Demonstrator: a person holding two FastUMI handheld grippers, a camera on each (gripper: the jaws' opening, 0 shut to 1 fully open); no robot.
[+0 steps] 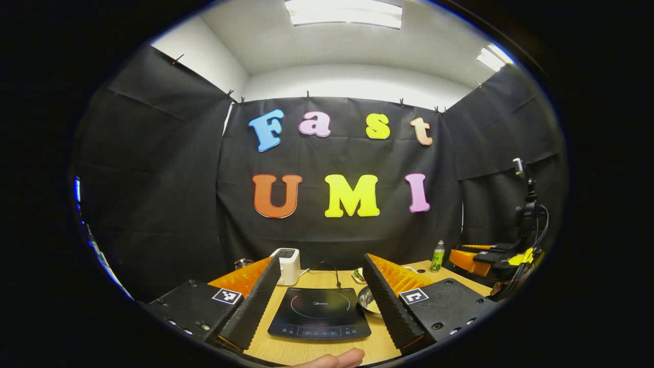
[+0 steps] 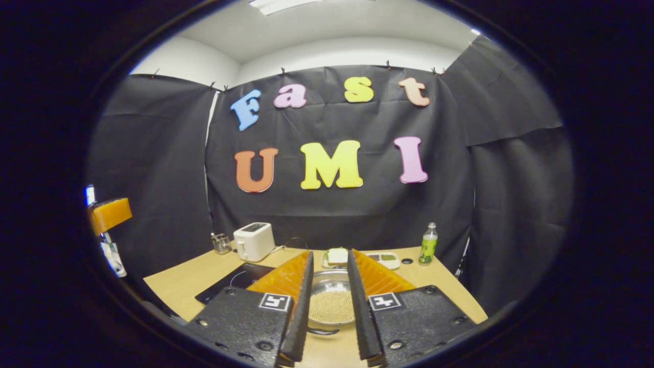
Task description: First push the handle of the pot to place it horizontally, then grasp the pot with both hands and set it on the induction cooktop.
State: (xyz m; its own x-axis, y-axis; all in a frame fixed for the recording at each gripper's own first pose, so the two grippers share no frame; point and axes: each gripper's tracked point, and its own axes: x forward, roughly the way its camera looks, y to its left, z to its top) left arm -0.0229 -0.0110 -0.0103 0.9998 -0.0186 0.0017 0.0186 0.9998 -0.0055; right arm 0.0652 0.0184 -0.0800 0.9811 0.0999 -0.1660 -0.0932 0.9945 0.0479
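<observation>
The pot (image 2: 331, 301) sits on the counter (image 2: 204, 278) just right of the induction cooktop (image 1: 319, 313), and from my right claw (image 2: 329, 306) I see it dead ahead, handle poking toward me. My worry: shove that handle off-centre and the whole pot probably skates into the cooktop instead of turning. Right claw's moderately apart, touching nothing; left claw (image 1: 319, 306) is wide apart, empty, aimed over the cooktop.

The table (image 2: 179, 286) is pale wood-tone. The cooktop (image 1: 319, 312) is glossy black with a thin pale ring. The pot (image 2: 332, 301) is silvery steel, finely speckled inside. The toaster (image 2: 254, 241) is white; the bottle (image 2: 428, 246) is yellow-green.
</observation>
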